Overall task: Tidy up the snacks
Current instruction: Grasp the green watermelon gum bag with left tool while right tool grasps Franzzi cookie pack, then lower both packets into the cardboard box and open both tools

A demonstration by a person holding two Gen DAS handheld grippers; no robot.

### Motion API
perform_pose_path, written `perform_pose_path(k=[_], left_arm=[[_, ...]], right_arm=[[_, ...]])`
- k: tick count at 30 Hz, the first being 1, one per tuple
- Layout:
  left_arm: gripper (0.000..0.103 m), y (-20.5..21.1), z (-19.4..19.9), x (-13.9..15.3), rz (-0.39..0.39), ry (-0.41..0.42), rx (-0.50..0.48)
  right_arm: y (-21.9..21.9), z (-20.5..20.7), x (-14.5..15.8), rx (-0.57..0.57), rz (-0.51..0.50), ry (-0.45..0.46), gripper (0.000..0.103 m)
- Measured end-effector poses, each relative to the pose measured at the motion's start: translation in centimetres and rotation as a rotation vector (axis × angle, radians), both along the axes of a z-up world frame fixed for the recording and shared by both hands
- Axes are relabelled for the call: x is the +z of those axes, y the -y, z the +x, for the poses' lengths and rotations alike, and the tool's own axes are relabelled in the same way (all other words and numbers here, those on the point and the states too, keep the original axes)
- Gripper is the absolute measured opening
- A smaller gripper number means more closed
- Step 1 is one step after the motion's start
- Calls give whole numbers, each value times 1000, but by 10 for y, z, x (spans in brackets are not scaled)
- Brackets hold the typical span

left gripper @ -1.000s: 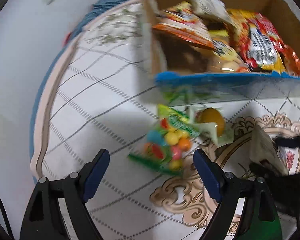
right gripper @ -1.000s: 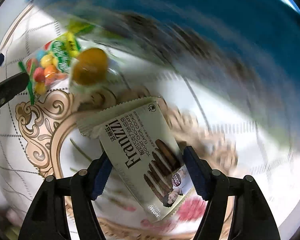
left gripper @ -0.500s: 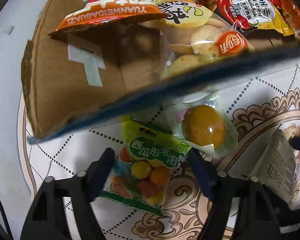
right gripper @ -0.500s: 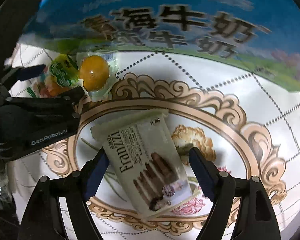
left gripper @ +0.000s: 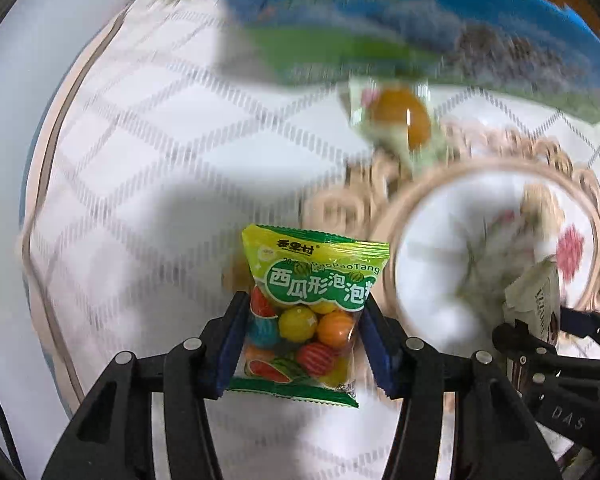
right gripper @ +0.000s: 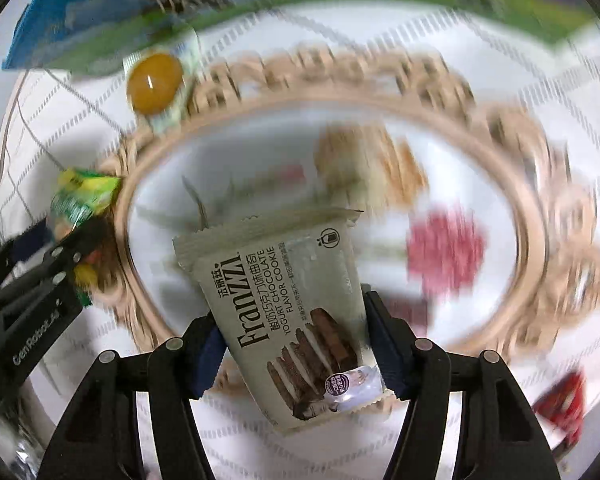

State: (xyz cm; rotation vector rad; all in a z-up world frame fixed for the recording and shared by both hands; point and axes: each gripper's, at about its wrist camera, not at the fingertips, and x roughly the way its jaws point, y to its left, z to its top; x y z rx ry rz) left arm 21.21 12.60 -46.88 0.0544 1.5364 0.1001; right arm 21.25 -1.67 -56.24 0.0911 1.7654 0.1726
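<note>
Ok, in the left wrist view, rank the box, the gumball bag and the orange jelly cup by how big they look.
1. Box: largest, though blurred and cut off by the frame.
2. Gumball bag: it is held close to the camera, which inflates it.
3. Orange jelly cup: smallest, farther off and blurred.

We see a glossy clear-plastic gumball bag (left gripper: 308, 312), a matt cookie wrapper (right gripper: 292, 312), and, beneath both, a smooth printed tablecloth (left gripper: 172, 128).

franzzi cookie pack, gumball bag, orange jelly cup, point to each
Franzzi cookie pack (right gripper: 284, 312), right wrist view, on the printed front.
Gumball bag (left gripper: 312, 312), left wrist view, on its middle.
Orange jelly cup (right gripper: 155, 83), right wrist view, on the orange dome.
</note>
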Motion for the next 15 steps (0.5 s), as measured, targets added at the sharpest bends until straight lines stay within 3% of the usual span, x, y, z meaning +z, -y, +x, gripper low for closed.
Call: perform_pose_path(k=[5,11,15], left_arm=[[51,3,-39,-3,-17,-68,42],[53,-7,-39,-28,-3,-114,42],[54,4,-36,-42,25,-136,-7]], right_arm=[[13,-38,-6,-68,17,-77,67],[31,-37,-15,-116,29,-114,72],[25,-34,-25,-96,13,-126,80]])
